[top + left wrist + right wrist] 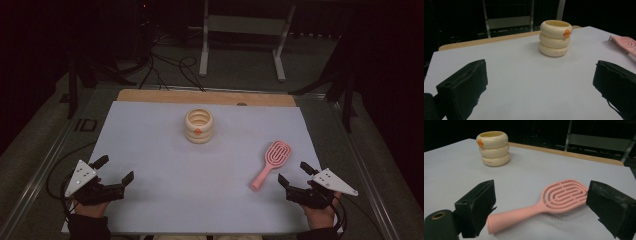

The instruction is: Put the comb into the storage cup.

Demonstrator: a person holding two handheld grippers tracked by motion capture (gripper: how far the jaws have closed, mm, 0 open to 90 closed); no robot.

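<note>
In the high view, the pink hairbrush [271, 165] is seen lying flat on the pale sheet [165, 165] in the lower right part of the frame, with its head pointing to the upper right and its handle to the lower left. The right gripper [295, 177] is held just beside it, at the lower right of the frame, and its jaws are spread wide apart with nothing between them. In the right gripper view the hairbrush [554, 201] is found in the lower centre of the frame, between the two black jaws but not touched by them; the bristles are turned down to the sheet.

The left gripper [115, 170] is held at the lower left of the high view, well apart from the brush, and its jaws are also open and empty. The cream ringed cup [199, 125] with a small orange mark is standing upright in the upper centre of the sheet. In the left gripper view the cup [555, 38] is seen in the upper centre, and part of the brush head [624, 45] at the right edge.
</note>
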